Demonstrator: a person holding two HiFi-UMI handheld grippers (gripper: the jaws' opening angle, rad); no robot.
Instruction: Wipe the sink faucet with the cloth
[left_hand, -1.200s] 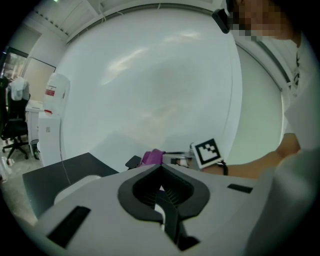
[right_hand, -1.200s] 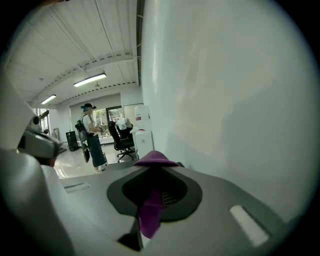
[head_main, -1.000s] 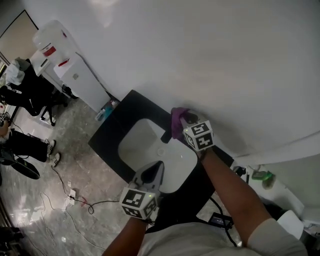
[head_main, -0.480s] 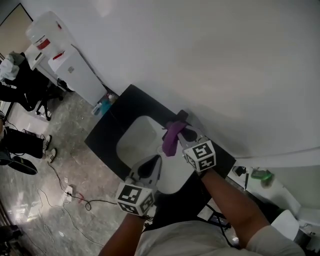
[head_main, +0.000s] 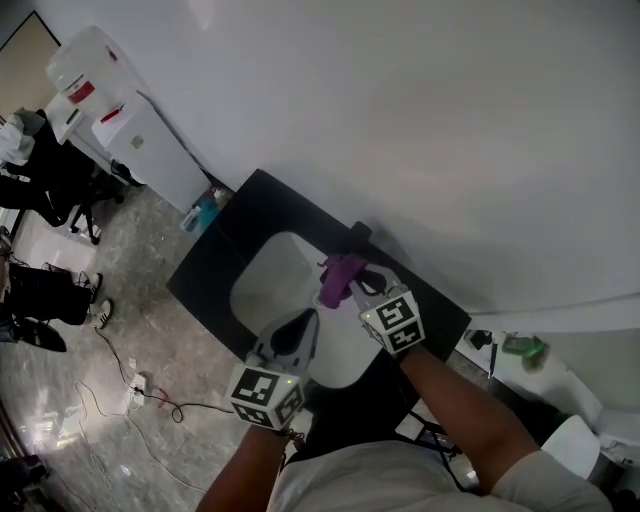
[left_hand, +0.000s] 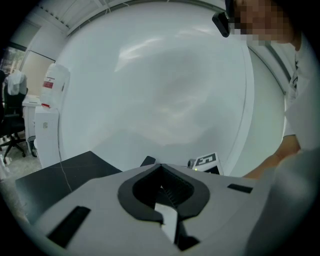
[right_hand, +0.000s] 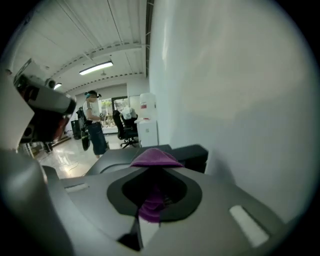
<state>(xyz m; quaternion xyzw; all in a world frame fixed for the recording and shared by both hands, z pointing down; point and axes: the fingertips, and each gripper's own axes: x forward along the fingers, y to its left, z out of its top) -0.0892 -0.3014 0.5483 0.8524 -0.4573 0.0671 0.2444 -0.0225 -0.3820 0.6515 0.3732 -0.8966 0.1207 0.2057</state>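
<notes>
left gripper (head_main: 303, 322): jaws pressed together, nothing in them, parked over near rim of white sink (head_main: 262, 283). barely shifted, still just idling.

purple cloth (head_main: 335, 277): second ago was bunched on far end of black faucet (head_main: 358, 238) by the wall, now dragged nearer, hanging over the basin just off faucet's near end.

right gripper (head_main: 357, 289): pinching cloth tight, pulled back toward person.

my read: one wipe stroke along faucet done, probably needs another pass.

Both forearms reach up from bottom centre. The left gripper (head_main: 300, 328) has its fingers together, empty; the right gripper (head_main: 358, 287) pinches the purple cloth (head_main: 333, 283).
</notes>
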